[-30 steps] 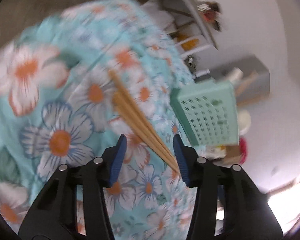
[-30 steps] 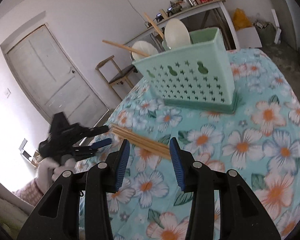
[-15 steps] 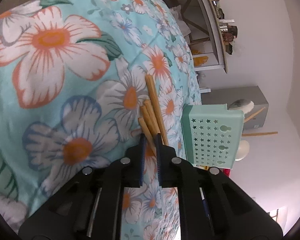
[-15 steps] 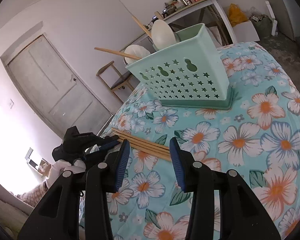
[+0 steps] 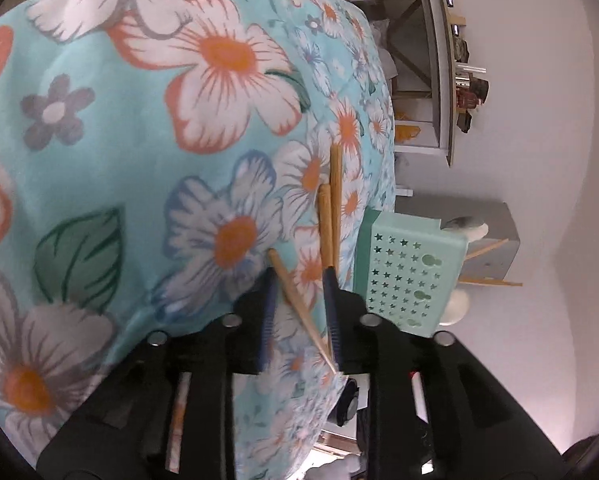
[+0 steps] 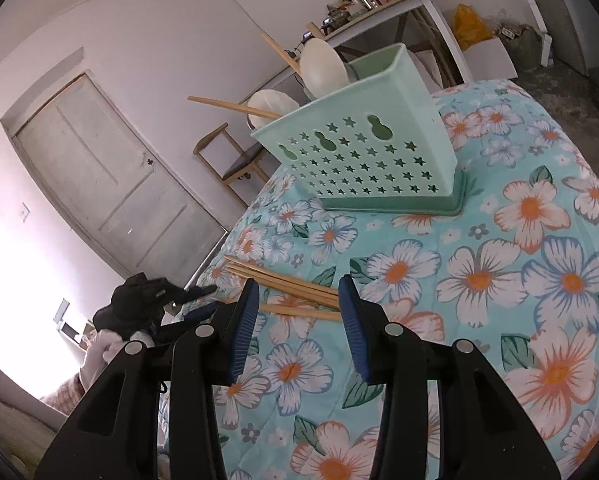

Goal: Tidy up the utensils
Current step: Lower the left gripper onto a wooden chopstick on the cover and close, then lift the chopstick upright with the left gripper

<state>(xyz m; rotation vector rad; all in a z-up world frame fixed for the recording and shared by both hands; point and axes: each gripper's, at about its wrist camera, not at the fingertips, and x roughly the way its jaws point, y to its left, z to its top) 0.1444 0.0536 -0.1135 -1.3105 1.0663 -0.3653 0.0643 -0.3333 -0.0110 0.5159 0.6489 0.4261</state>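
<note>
Several wooden chopsticks (image 6: 287,285) lie in a loose row on the floral tablecloth (image 6: 479,280), in front of a mint green utensil basket (image 6: 363,160) that holds white spoons and chopsticks. My left gripper (image 5: 299,284) is open, its blue pads apart, with one chopstick (image 5: 299,304) lying slantwise between them; the other chopsticks (image 5: 331,208) lie just beyond its tips. The basket also shows in the left wrist view (image 5: 411,272). My right gripper (image 6: 297,296) is open and empty, hovering over the near ends of the chopsticks. The left gripper (image 6: 197,298) shows at the table's left edge.
A white door (image 6: 99,184), a wooden chair (image 6: 235,160) and a cluttered shelf table (image 6: 379,4) stand beyond the table. The table's edge drops off at the left, near the left gripper.
My left gripper was shut on the chopstick ends half a second ago and has now opened; one chopstick has turned slantwise between its pads. My right gripper has moved closer to the chopsticks.
</note>
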